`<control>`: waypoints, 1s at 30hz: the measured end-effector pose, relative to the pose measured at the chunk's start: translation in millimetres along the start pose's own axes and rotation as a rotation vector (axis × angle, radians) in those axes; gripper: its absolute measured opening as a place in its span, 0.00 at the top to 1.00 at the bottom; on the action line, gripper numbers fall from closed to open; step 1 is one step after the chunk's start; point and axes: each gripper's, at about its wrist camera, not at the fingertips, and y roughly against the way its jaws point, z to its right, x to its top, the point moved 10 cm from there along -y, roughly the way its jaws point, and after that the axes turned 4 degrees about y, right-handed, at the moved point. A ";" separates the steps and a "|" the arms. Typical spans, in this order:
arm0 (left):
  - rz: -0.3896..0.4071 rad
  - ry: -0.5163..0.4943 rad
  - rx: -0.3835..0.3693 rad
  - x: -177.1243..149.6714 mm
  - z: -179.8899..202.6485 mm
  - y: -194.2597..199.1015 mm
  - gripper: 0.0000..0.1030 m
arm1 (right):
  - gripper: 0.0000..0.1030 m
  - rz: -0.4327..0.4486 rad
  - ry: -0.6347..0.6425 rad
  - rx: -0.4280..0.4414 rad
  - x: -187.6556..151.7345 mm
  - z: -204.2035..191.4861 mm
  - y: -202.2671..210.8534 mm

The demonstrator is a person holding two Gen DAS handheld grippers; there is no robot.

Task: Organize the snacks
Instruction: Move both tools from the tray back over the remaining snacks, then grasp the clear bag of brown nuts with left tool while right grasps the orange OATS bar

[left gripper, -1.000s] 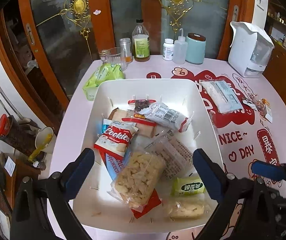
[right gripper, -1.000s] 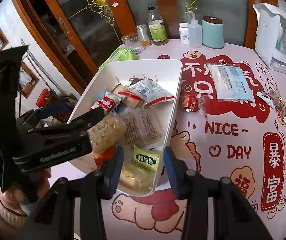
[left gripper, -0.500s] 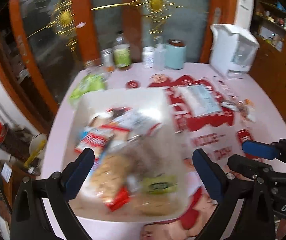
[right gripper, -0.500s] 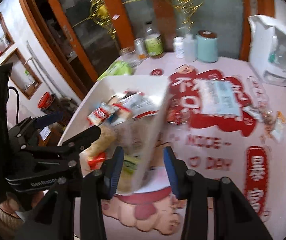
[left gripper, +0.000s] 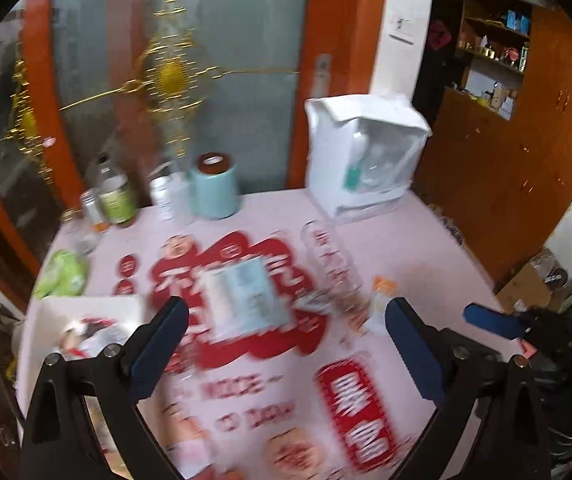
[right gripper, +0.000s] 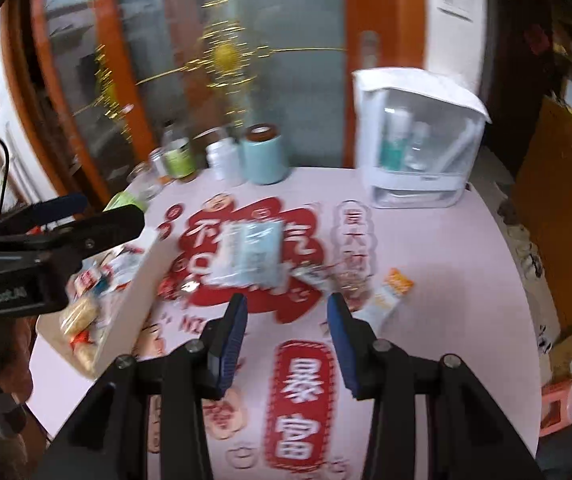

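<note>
The white bin (left gripper: 86,305) with several snack packets sits at the left of the pink table; it also shows in the right wrist view (right gripper: 142,276). A pale blue flat packet (left gripper: 242,300) lies on the red print, also in the right wrist view (right gripper: 252,254). Small wrapped snacks (right gripper: 391,292) lie further right. My left gripper (left gripper: 286,344) is open and empty above the table. My right gripper (right gripper: 286,320) is open and empty, just in front of the blue packet. Both views are motion blurred.
Bottles, a teal canister (left gripper: 214,188) and a white clear-fronted box (left gripper: 365,168) stand along the table's back edge. A green pack (left gripper: 64,272) lies behind the bin. The left gripper's body (right gripper: 46,248) shows at the left of the right wrist view.
Both grippers have swung right, away from the bin toward the middle of the table. The bin has slid to the left edge of both views. Both stay open.
</note>
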 end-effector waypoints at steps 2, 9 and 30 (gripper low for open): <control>-0.022 0.005 0.003 5.9 22.4 -21.9 0.04 | 0.59 -0.021 -0.038 -0.032 3.7 36.6 -11.8; -0.209 0.030 -0.003 -16.0 79.2 -142.1 0.05 | 0.59 -0.125 -0.221 -0.014 -9.7 123.8 -86.8; -0.425 0.231 0.207 -106.4 27.0 -316.8 0.17 | 0.59 -0.297 -0.456 0.005 -62.1 149.0 -274.0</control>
